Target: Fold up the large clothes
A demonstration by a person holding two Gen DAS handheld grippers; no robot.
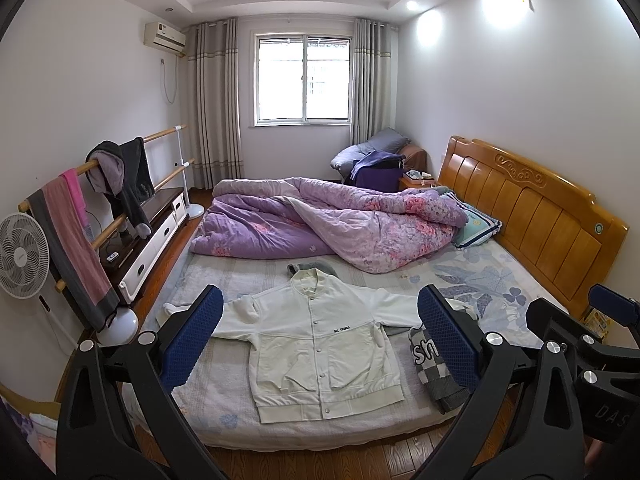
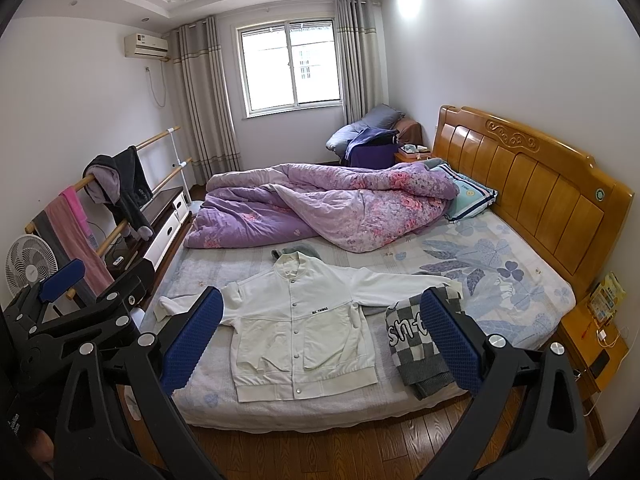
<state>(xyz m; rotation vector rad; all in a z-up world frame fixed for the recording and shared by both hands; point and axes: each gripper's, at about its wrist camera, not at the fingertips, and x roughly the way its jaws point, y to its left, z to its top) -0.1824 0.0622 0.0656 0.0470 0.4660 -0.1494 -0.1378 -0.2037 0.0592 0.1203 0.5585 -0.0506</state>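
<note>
A white snap-button jacket (image 1: 320, 340) (image 2: 298, 326) lies spread flat, front up, on the near part of the bed (image 1: 480, 280) (image 2: 500, 272), with its sleeves stretched out to both sides. A grey-and-white checkered garment (image 1: 434, 376) (image 2: 416, 344) lies folded to the right of it, over the right sleeve's end. My left gripper (image 1: 320, 340) is open, held well above and before the bed's near edge, with nothing between its blue pads. My right gripper (image 2: 322, 338) is likewise open and holds nothing. Each gripper shows at the edge of the other's view.
A crumpled purple floral quilt (image 1: 332, 224) (image 2: 320, 208) fills the far half of the bed. The wooden headboard (image 1: 532, 208) stands right. At left are a rail with hanging clothes (image 1: 120, 184), a fan (image 1: 22, 256) and a TV cabinet (image 1: 156, 236). Wooden floor (image 2: 320, 452) lies below.
</note>
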